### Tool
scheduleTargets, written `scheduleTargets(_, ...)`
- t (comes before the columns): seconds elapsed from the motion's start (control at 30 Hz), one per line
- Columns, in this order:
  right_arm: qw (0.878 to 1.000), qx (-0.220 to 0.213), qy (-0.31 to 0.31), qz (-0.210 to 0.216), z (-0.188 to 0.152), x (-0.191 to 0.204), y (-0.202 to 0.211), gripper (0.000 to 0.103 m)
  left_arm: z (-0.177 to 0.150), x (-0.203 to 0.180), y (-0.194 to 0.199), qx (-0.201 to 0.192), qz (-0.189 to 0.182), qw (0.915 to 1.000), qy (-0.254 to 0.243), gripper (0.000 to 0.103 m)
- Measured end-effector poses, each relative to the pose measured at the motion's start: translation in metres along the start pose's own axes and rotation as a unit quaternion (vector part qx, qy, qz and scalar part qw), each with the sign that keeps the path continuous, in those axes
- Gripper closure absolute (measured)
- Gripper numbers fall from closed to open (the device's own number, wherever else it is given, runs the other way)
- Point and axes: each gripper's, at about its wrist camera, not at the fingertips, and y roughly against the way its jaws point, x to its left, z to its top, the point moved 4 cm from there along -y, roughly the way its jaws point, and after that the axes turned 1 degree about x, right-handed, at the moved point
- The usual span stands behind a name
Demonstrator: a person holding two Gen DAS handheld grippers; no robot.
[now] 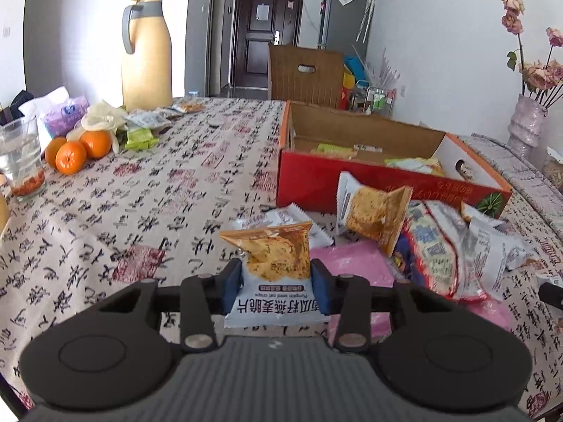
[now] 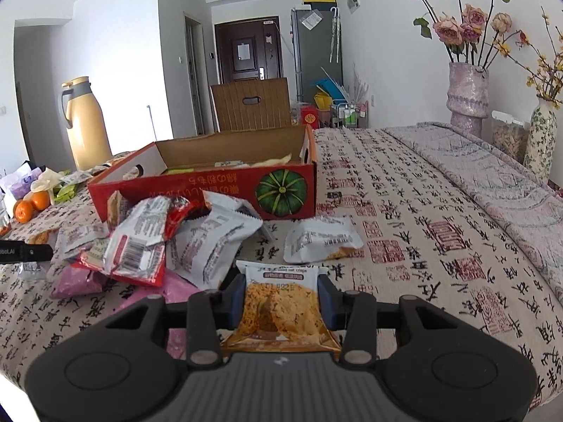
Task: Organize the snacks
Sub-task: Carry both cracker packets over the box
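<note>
My left gripper [image 1: 276, 283] is shut on an orange-and-white oat crisp packet [image 1: 278, 263], its blue pads pressing both sides. My right gripper [image 2: 281, 299] is shut on a second oat crisp packet [image 2: 281, 307] of the same kind. A pile of loose snack packets [image 1: 436, 246] lies on the patterned tablecloth in front of a red cardboard box [image 1: 355, 184] with a pumpkin picture. In the right wrist view the pile [image 2: 147, 242] lies left of my gripper and the box [image 2: 211, 190] stands behind it, with several packets inside. A single white packet [image 2: 322, 241] lies apart on the cloth.
A yellow thermos jug [image 1: 146, 56], oranges [image 1: 75, 151], a glass [image 1: 19, 160] and more packets [image 1: 144, 130] stand at the left. Vases with dried roses [image 2: 468, 95] and a jar [image 2: 508, 137] line the right edge. A wooden chair back [image 1: 304, 72] rises behind the table.
</note>
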Motion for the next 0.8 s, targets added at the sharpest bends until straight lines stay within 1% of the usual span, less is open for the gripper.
scheduleTargets(0.47,0.999,-0.035,0.008,0.005,0.035,0.01,-0.01,0.062,0.039,-0.026,0.003,-0.047,-0.023,0.9984,-0.022,0.06)
scheduleTargets(0.8,0.998,-0.058,0.014,0.011,0.074,0.018,-0.035,0.062,0.075,-0.053,-0.011,-0.075,-0.045,0.9955,-0.037,0.06)
